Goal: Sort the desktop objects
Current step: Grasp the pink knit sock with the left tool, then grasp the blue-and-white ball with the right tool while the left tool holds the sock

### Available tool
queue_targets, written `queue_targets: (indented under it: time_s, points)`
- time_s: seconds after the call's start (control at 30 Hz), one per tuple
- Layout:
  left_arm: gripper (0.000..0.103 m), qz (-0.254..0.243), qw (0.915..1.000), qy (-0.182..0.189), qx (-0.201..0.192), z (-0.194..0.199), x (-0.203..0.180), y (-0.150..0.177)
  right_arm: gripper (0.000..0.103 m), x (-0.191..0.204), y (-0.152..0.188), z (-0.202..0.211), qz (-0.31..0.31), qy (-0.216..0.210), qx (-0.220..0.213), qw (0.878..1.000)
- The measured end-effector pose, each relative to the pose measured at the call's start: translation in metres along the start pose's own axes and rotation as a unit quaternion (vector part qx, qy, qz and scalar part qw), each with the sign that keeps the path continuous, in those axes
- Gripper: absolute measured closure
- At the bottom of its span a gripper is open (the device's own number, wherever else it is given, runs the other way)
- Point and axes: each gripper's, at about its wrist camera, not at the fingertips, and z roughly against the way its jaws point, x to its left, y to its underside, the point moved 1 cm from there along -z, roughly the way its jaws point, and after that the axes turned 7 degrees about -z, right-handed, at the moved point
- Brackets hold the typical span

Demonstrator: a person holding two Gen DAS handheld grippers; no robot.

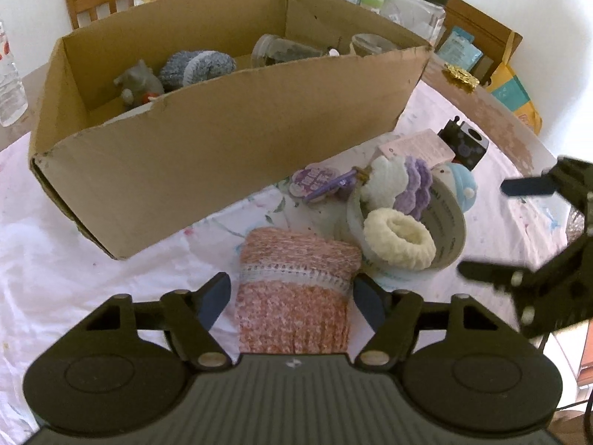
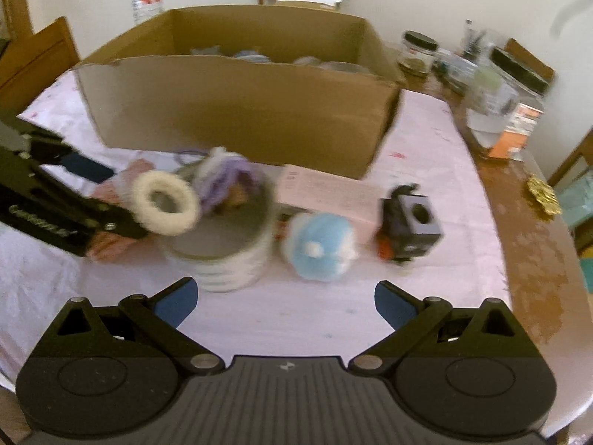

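I am working the left tongs (image 1: pixel 292 298) around the pink knitted roll (image 1: pixel 296 289) at the lower middle of the left wrist view; their pads are flanking it at the white lace band, and I cannot tell whether they are pressing yet. It is lying on the tabletop (image 1: pixel 111 278), just in front of the cardboard box (image 1: pixel 222 126). I am judging it soft, light and squashy, so a grip across the middle near the band should be holding best. The right tongs (image 2: pixel 285 302) are standing wide open and empty at the bottom of the blurred right wrist view, below the blue plush ball (image 2: pixel 318 246) and a tin (image 2: pixel 222 256) carrying what looks like a cream knitted ring (image 2: pixel 165 200).
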Motion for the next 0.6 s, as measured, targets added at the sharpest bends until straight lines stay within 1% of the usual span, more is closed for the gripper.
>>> queue_targets:
  time_s: [0.17,0.33,0.47,0.57,0.6]
  points:
    - [0.032,0.002,1.0000,-0.001,0.009,-0.005,-0.003,0.002,0.000,-0.023,-0.007,-0.001,-0.013,0.022,-0.009,1.000]
    - [0.032,0.009,0.9999,-0.004,0.011,-0.006,-0.004,0.004,0.000,-0.026,-0.004,-0.014,-0.008,0.024,0.001,1.000]
    - [0.032,0.011,0.9998,-0.008,0.012,-0.006,-0.004,0.003,0.000,-0.024,0.006,-0.031,-0.017,0.016,0.028,0.999]
    - [0.031,0.011,0.9998,-0.011,0.013,-0.006,-0.004,0.004,0.000,-0.028,0.007,-0.032,-0.044,-0.004,0.032,0.998]
    - [0.031,0.009,0.9998,-0.011,0.013,-0.007,-0.005,0.003,0.000,-0.029,0.008,-0.032,-0.045,-0.005,0.031,0.998]
